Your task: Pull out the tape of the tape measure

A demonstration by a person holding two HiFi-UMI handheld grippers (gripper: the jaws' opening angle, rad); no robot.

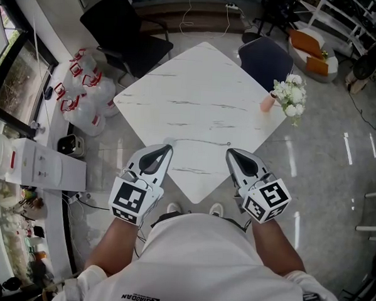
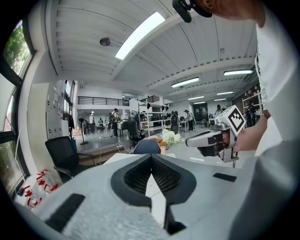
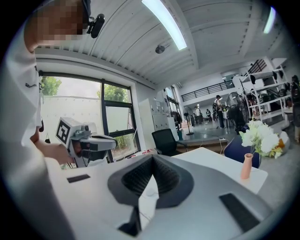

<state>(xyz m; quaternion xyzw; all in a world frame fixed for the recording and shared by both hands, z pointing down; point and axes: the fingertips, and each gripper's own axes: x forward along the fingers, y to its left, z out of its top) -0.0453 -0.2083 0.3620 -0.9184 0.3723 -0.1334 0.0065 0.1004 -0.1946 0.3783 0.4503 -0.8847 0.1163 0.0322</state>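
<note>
No tape measure shows in any view. In the head view my left gripper [image 1: 168, 147] and my right gripper [image 1: 230, 151] hover side by side over the near corner of the white marble table [image 1: 203, 97]. Both are shut with nothing between the jaws. The left gripper view looks along its own closed jaws [image 2: 151, 157], with the right gripper [image 2: 188, 142] held in a hand off to the right. In the right gripper view its jaws [image 3: 152, 159] meet at the tips, and the left gripper [image 3: 114, 140] shows at the left.
A pink vase [image 1: 267, 102] with white flowers [image 1: 290, 95] stands at the table's right corner. A black chair [image 1: 128, 36] and a blue chair [image 1: 265, 59] stand at the far sides. Water bottles [image 1: 84, 91] lie on the floor at left.
</note>
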